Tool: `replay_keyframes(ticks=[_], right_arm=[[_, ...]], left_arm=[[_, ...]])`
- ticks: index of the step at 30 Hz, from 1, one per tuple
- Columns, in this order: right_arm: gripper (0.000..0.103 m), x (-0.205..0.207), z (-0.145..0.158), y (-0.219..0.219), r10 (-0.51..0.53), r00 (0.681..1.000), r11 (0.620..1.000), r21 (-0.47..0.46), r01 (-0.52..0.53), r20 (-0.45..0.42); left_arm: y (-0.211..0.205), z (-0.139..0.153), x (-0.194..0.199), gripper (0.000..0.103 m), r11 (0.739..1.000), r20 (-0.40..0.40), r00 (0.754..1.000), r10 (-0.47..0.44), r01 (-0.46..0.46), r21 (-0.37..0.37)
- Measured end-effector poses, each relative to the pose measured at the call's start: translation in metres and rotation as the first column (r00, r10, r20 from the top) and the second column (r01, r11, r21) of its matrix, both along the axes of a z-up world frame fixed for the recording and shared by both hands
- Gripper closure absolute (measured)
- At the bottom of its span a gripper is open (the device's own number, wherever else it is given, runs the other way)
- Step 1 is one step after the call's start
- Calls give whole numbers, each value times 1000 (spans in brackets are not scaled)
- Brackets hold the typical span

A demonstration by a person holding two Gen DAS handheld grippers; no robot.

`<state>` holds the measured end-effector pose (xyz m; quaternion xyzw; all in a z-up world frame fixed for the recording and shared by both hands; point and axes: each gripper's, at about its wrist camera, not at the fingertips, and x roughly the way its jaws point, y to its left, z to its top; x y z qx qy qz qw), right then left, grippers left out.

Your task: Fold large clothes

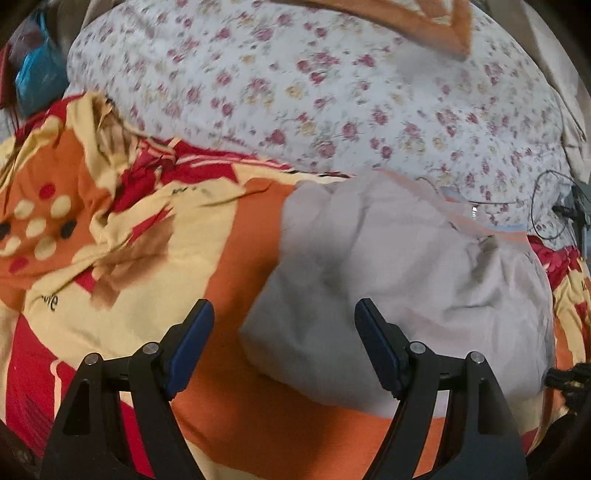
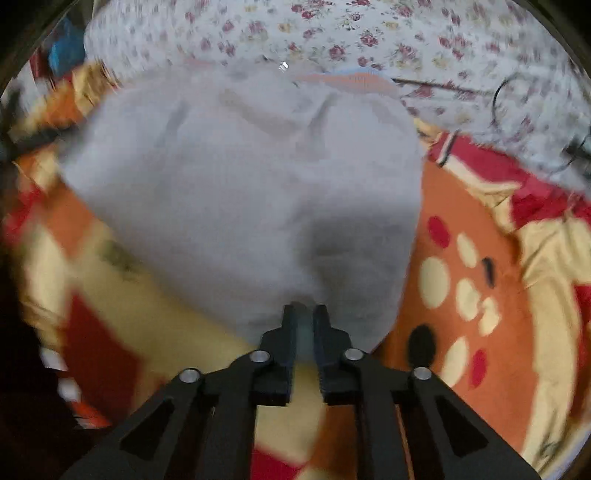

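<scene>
A pale grey-white garment (image 1: 406,258) lies bunched on the bed, with an orange and blue striped edge at its far side. My left gripper (image 1: 284,310) hovers open over the garment's near left edge, with nothing between its blue-padded fingers. In the right wrist view the same garment (image 2: 240,177) spreads out ahead, wrinkled. My right gripper (image 2: 306,308) is shut on the garment's near edge, and a pinch of pale cloth shows between its narrow jaws.
An orange, red and yellow patterned bedspread (image 1: 110,221) (image 2: 480,258) covers the bed under the garment. A floral quilt (image 1: 295,92) (image 2: 369,33) is heaped behind. A thin black cable (image 1: 546,206) (image 2: 509,96) lies at the right. Something blue (image 1: 37,74) sits at the far left.
</scene>
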<state>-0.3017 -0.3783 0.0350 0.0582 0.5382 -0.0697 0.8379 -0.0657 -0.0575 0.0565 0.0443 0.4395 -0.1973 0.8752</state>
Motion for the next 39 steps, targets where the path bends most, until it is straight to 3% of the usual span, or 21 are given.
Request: replay_keyframes(ticks=[2, 4, 8, 14, 18, 19, 20, 21, 24, 27, 32, 35, 39], right_arm=[[74, -2, 24, -1, -21, 995, 994, 108, 11, 93], [64, 10, 43, 7, -30, 985, 994, 104, 12, 168], [66, 64, 53, 37, 20, 967, 998, 48, -33, 254], [71, 146, 23, 61, 33, 962, 998, 37, -45, 270], [71, 171, -8, 45, -66, 970, 995, 94, 45, 233], [71, 176, -26, 36, -101, 977, 989, 123, 78, 190], [71, 178, -37, 31, -118, 979, 984, 153, 92, 168], [71, 175, -44, 26, -129, 971, 979, 179, 93, 202], [71, 168, -46, 30, -103, 962, 987, 144, 68, 253], [69, 164, -42, 32, -102, 963, 989, 134, 69, 251], [65, 142, -25, 34, -117, 957, 974, 219, 58, 266], [57, 138, -28, 37, -87, 964, 974, 224, 30, 251], [57, 139, -37, 43, -36, 968, 986, 166, -6, 248]], left_arm=[[-11, 1, 0, 25, 1000, 9, 1000, -23, 23, 11], [-25, 0, 0, 25, 999, 5, 999, -36, 36, 19], [-44, -7, -4, 25, 998, 19, 999, -50, 50, 32], [-53, -29, -5, 25, 992, 16, 998, -65, 63, 112], [-56, -29, -5, 25, 990, 30, 997, -74, 70, 124], [-56, -29, -5, 25, 990, 30, 997, -75, 70, 121], [-56, -30, -4, 25, 991, 28, 997, -75, 71, 118], [-57, -31, -3, 24, 990, 26, 997, -73, 69, 120], [-58, -33, -3, 24, 990, 24, 997, -67, 64, 123], [-58, -32, -3, 24, 991, 20, 998, -61, 59, 117], [-40, -15, 7, 23, 999, 4, 999, -36, 36, 3], [-29, -12, 20, 18, 999, 0, 1000, 2, -2, -38], [-30, -24, 46, 18, 999, -104, 995, -11, 7, -44]])
